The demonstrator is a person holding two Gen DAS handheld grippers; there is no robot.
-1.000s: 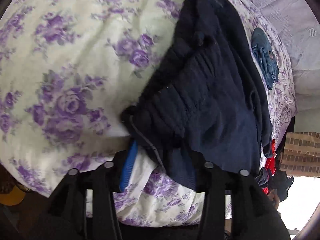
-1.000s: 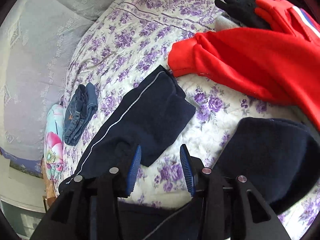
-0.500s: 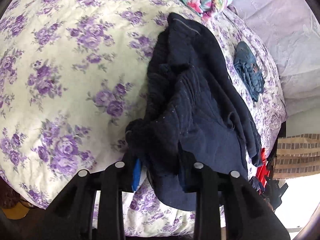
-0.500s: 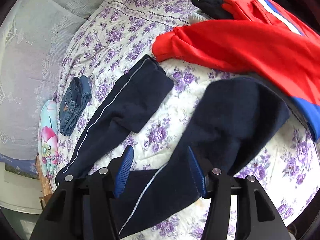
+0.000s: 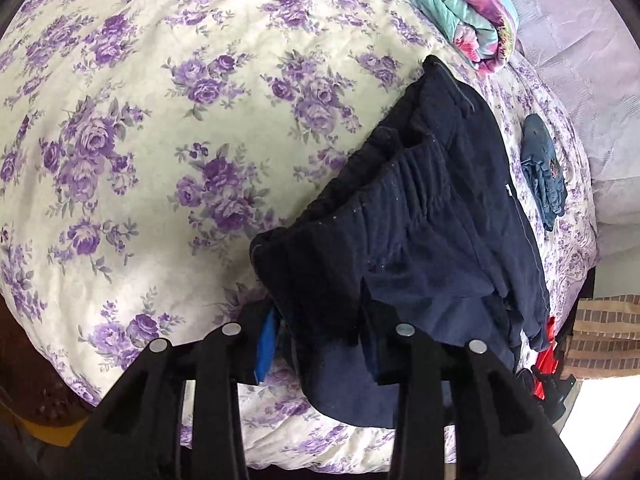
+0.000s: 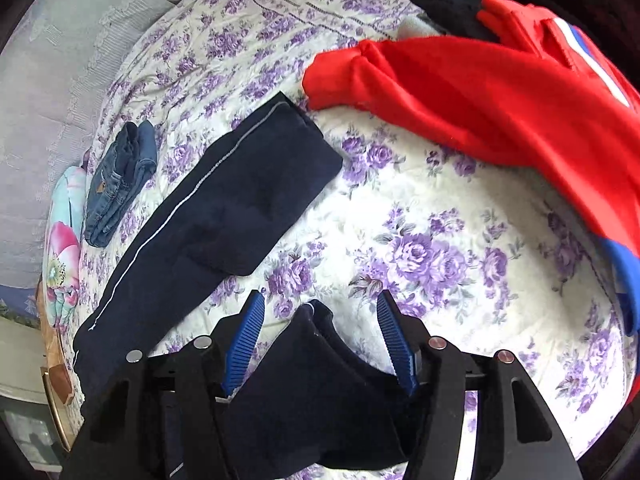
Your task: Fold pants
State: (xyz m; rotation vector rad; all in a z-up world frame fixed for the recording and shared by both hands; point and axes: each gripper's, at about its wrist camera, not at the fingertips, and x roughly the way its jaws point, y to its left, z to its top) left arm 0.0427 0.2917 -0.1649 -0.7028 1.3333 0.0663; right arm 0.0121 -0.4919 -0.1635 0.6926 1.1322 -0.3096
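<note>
The navy pants (image 5: pixel 420 220) lie bunched across the floral bed sheet (image 5: pixel 160 160), elastic waistband toward me. My left gripper (image 5: pixel 320 340) is shut on the waistband edge, which is raised off the sheet and covers the right finger. Its jaws are opening slightly. In the right wrist view one pant leg (image 6: pixel 224 208) with a pale side stripe stretches flat toward the far left. A second fold of the pants (image 6: pixel 320 380) sits between the blue pads (image 6: pixel 244 340) of my right gripper (image 6: pixel 320 308). These jaws are opening and the pads stand apart from the cloth.
A red garment (image 6: pixel 480 92) with a blue and white stripe covers the far right of the bed, with a black item (image 6: pixel 452 8) beyond it. Folded jeans (image 6: pixel 116 176) and a rolled floral blanket (image 6: pixel 62 248) lie by the grey headboard side. The bed edge (image 5: pixel 320 452) is near me.
The left gripper closed on the waistband and lifted it back from the sheet. The right gripper's jaws widened, and the dark fold at the right now lies between them.
</note>
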